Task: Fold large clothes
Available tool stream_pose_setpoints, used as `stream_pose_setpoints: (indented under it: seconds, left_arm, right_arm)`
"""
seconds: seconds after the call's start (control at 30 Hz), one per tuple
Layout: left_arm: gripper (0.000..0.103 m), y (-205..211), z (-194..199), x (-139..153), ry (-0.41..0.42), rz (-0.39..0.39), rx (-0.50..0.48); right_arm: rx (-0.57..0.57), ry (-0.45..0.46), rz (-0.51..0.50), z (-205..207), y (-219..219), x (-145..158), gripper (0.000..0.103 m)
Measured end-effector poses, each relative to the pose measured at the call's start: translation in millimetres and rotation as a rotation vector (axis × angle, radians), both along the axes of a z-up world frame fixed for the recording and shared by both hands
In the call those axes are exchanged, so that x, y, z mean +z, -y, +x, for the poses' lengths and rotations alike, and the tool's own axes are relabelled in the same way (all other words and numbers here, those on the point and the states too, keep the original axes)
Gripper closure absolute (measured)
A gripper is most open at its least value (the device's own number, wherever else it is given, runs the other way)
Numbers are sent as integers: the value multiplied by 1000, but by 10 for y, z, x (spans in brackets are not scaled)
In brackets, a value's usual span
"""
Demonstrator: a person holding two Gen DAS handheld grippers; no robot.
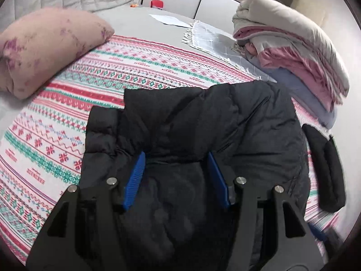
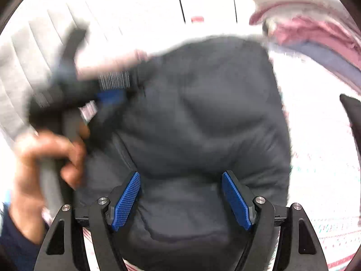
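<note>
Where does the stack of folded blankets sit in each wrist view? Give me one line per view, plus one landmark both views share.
Left wrist view: the stack of folded blankets sits at the upper right, beyond the black puffer jacket.
Right wrist view: the stack is at the upper right corner, blurred and partly washed out.
Shared landmark: the small red object at the far edge of the bed, top centre in both.
</note>
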State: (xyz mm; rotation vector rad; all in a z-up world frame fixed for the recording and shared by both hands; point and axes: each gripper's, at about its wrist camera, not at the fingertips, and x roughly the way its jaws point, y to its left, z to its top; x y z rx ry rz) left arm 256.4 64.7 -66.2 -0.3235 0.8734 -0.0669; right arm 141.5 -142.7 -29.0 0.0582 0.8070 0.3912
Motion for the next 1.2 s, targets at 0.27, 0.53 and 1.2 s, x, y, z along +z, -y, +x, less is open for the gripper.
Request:
stream_pose_setpoints:
  seconds: [0.27,0.53,1.2]
  left_arm:
    - [44,-154,-23,-31,-6,-41,47]
    - [44,-232,44,-210,-27,-12,103]
    - [29,-333,-217,1,-46,-118,3]
  right_arm:
    - [-142,15,139,764,311,334,26]
    - [-163,-155,-30,1734,-170,-378,25]
    - [-314,-38,160,559,596,189,18]
